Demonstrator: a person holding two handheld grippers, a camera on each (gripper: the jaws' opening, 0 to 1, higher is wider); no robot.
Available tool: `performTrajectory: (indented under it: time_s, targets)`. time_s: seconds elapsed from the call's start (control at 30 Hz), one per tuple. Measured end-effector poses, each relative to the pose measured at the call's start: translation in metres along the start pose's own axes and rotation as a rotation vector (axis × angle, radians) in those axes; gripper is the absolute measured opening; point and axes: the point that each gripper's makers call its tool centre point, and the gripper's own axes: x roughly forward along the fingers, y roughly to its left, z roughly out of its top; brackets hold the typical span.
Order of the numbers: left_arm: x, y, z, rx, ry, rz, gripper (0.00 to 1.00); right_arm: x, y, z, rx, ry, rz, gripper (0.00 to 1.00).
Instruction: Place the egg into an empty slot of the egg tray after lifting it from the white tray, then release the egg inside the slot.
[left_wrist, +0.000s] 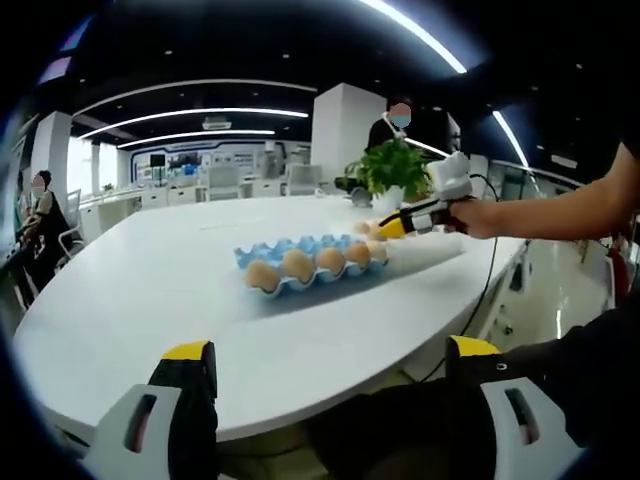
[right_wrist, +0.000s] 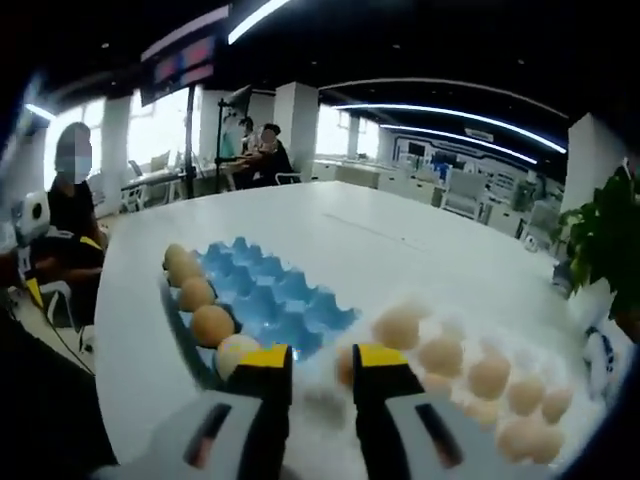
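Egg run on the big white table (left_wrist: 150, 290)

No readable writing anywhere. Blue egg tray (right_wrist: 265, 295) has five eggs along its near edge. Right gripper (right_wrist: 318, 362), jaws nearly closed, hovers over the white tray (right_wrist: 520, 370); can't tell if it's gripping. Left gripper (left_wrist: 330, 365) gapes wide, empty.

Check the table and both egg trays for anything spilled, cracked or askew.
Nothing stands out. The blue egg tray lies flat on the white table with a row of eggs seated in its slots, and the eggs on the white tray look whole, though that side is blurred. No spills.
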Motion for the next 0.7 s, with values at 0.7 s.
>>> performTrajectory:
  time_s: [0.7]
  targets:
    - [0.006, -0.004, 0.002, 0.013, -0.002, -0.010, 0.96, 0.024, -0.022, -0.024, 0.002, 0.264, 0.132, 0.26]
